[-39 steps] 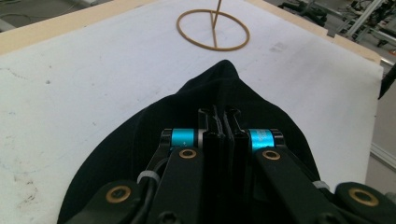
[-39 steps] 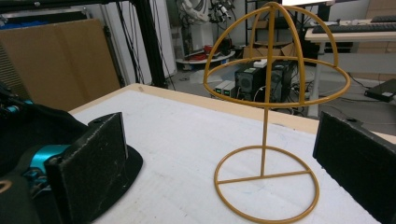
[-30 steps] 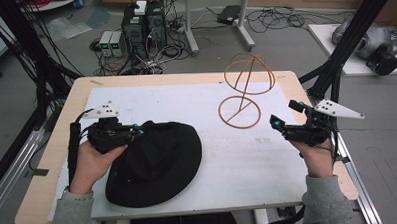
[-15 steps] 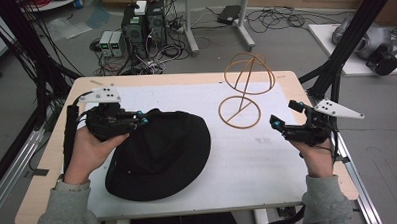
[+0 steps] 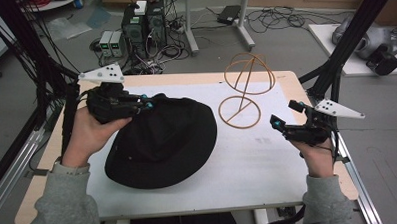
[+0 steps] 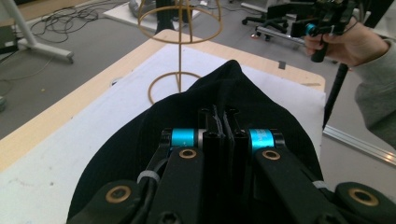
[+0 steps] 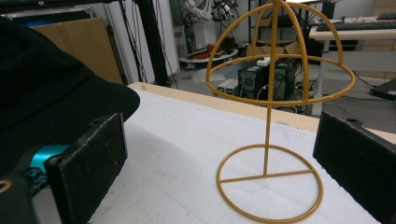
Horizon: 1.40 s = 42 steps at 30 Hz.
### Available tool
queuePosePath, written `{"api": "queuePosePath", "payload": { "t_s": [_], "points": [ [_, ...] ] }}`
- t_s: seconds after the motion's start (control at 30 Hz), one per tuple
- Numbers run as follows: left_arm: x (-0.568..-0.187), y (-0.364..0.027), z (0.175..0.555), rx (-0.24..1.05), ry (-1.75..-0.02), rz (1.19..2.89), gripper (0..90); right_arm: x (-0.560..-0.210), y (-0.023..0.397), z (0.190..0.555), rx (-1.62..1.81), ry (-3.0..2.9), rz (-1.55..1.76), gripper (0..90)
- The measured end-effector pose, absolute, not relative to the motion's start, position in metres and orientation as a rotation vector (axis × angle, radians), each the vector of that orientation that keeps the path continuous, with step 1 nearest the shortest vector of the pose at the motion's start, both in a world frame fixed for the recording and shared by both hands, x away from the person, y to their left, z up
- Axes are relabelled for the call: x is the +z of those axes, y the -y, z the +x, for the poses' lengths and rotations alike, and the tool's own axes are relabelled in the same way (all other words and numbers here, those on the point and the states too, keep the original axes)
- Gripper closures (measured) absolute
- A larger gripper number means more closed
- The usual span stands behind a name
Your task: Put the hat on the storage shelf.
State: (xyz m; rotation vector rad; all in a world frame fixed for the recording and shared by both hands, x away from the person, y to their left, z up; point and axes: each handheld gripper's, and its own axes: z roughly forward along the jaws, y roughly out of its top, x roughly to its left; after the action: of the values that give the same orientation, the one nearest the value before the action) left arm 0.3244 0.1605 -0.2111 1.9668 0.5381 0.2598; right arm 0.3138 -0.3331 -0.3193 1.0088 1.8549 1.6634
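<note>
Hat [image 5: 162,141] work is at the lifting step. The black hat lies on the white sheet [image 5: 268,164] on the counter [image 5: 285,79], left of the gold wire stand [image 5: 243,93]. The left claw [image 5: 145,105] is pinched shut on the hat at its far edge, and that edge looks raised a little off the sheet. In the left claw view, a fold of black cloth sits tight between the jaws. The right claw [image 5: 285,115] is wide open and holds nothing; it waits near the stand, on its right. I think the next move is to lift the hat up, carry it right, and set it over the round top of the stand. The open claw may need to grab the other side, so the floppy hat does not sag.
</note>
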Motion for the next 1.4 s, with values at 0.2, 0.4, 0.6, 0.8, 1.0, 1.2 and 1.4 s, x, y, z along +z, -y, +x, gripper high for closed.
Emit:
{"api": "queuePosePath", "payload": {
  "t_s": [0.2, 0.4, 0.6, 0.8, 1.0, 1.2, 1.4],
  "points": [
    [-0.198, -0.15, 0.335, 0.257, -0.5, 1.982, 87.8, -0.319, 0.335, 0.314, 1.671, -1.852, 1.008, 2.1],
    [-0.187, -0.141, 0.35, 0.259, -0.486, 1.989, 87.8, -0.32, 0.338, 0.314, 1.684, -1.848, 1.021, 2.1],
    [-0.175, -0.135, 0.368, 0.254, -0.463, 1.977, 87.8, -0.324, 0.343, 0.318, 1.688, -1.845, 1.043, 2.1],
    [-0.164, -0.125, 0.385, 0.248, -0.446, 1.968, 87.8, -0.328, 0.348, 0.318, 1.686, -1.847, 1.061, 2.1],
    [-0.152, -0.111, 0.396, 0.252, -0.424, 1.958, 87.8, -0.331, 0.353, 0.318, 1.689, -1.849, 1.071, 2.1],
    [-0.137, -0.093, 0.405, 0.265, -0.401, 1.933, 87.9, -0.331, 0.355, 0.316, 1.695, -1.855, 1.071, 2.1],
    [-0.124, -0.075, 0.415, 0.265, -0.377, 1.912, 87.8, -0.331, 0.359, 0.314, 1.702, -1.846, 1.075, 2.1]
  ]
}}
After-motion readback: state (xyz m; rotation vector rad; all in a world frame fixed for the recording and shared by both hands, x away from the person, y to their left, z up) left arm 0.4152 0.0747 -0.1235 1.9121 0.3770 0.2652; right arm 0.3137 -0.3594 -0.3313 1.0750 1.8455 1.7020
